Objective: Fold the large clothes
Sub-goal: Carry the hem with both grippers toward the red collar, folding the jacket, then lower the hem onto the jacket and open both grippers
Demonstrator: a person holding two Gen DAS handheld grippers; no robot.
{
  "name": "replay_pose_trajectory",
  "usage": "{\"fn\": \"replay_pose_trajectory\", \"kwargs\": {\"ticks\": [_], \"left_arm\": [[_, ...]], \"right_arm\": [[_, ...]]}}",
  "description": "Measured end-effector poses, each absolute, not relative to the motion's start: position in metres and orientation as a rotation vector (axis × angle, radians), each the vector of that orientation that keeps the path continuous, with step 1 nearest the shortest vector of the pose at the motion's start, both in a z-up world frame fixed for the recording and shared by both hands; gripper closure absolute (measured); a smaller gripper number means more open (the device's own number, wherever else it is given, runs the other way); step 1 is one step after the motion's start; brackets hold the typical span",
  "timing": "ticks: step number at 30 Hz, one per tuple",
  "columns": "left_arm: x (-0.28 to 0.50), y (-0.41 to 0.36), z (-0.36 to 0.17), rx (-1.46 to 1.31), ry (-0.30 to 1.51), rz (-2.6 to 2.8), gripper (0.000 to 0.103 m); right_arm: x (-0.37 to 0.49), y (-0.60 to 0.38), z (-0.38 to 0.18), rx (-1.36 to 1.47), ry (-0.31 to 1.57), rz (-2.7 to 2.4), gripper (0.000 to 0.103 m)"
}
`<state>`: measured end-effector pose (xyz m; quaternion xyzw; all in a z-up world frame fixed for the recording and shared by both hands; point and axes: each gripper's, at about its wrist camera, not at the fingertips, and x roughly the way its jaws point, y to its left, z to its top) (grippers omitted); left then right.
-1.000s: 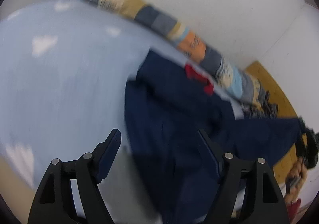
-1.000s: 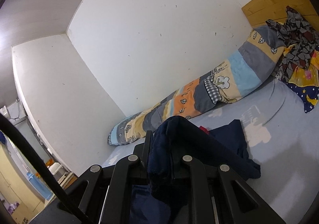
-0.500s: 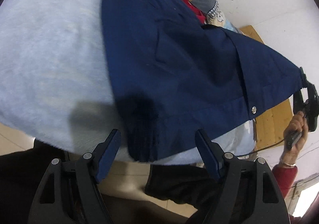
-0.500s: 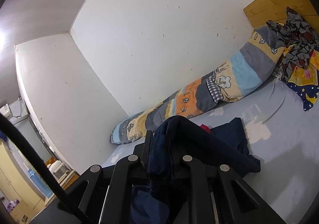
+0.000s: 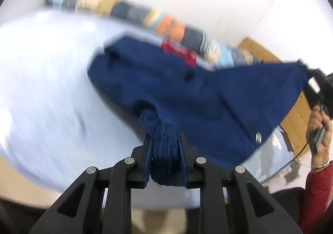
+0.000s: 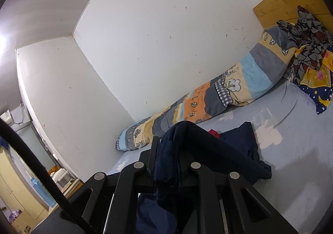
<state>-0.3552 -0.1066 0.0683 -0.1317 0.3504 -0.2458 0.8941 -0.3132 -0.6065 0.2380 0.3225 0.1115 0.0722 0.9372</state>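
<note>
My left gripper (image 5: 164, 140) has just closed on the ribbed hem of the navy jacket (image 5: 177, 88); my right gripper (image 6: 166, 150) clamps its other corner. The jacket stretches between them, long axis running from the hem toward the rolled quilt (image 5: 166, 23).

We count two grippers, the left gripper (image 5: 164, 140) and the right gripper (image 6: 166, 150); one navy garment (image 5: 187, 92); one red item (image 5: 179, 52) at its far edge; one patchwork quilt roll (image 6: 218, 96) along the far wall; one patterned heap of cloth (image 6: 308, 50) far right; one hand (image 5: 320, 129).
</note>
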Motion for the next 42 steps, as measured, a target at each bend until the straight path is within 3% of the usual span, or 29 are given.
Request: {"fn": "replay_pose_trajectory", "kwargs": {"ticks": [9, 16, 21, 25, 27, 28, 29, 30, 31, 32, 35, 38, 42], "left_arm": [[-0.283, -0.075, 0.163, -0.284, 0.475, -0.396, 0.081], [-0.162, -0.095, 0.211, -0.305, 0.484, -0.37, 0.081], [-0.052, -0.136, 0.207, -0.279, 0.569, -0.367, 0.081], [0.026, -0.172, 0.171, -0.247, 0.656, -0.334, 0.08], [0.065, -0.183, 0.145, -0.256, 0.721, -0.301, 0.072], [0.082, -0.187, 0.133, -0.274, 0.762, -0.307, 0.066], [0.104, -0.19, 0.118, -0.301, 0.816, -0.316, 0.045], [0.121, -0.193, 0.109, -0.316, 0.844, -0.314, 0.029], [0.131, -0.193, 0.102, -0.337, 0.859, -0.319, 0.029], [0.138, -0.191, 0.096, -0.362, 0.864, -0.319, 0.029], [0.141, -0.181, 0.095, -0.406, 0.841, -0.345, 0.027], [0.122, -0.172, 0.1, -0.368, 0.808, -0.373, 0.027], [0.067, -0.17, 0.095, -0.287, 0.777, -0.469, 0.026]], "right_arm": [[-0.306, -0.612, 0.241, 0.659, 0.21, 0.126, 0.089], [-0.261, -0.635, 0.247, 0.651, 0.244, 0.051, 0.089], [-0.192, -0.662, 0.24, 0.633, 0.312, 0.003, 0.089], [-0.12, -0.692, 0.213, 0.668, 0.391, -0.032, 0.089], [-0.078, -0.711, 0.188, 0.719, 0.458, -0.049, 0.088], [-0.057, -0.723, 0.171, 0.771, 0.506, -0.058, 0.084], [-0.039, -0.735, 0.151, 0.838, 0.556, -0.072, 0.08], [-0.025, -0.745, 0.131, 0.896, 0.595, -0.083, 0.06], [-0.011, -0.757, 0.107, 0.961, 0.639, -0.107, 0.04], [-0.006, -0.764, 0.093, 0.993, 0.66, -0.142, 0.037], [-0.007, -0.78, 0.07, 1.046, 0.656, -0.158, 0.037], [-0.024, -0.785, 0.076, 0.98, 0.61, -0.145, 0.03], [-0.053, -0.764, 0.088, 0.849, 0.611, -0.087, 0.029]]}}
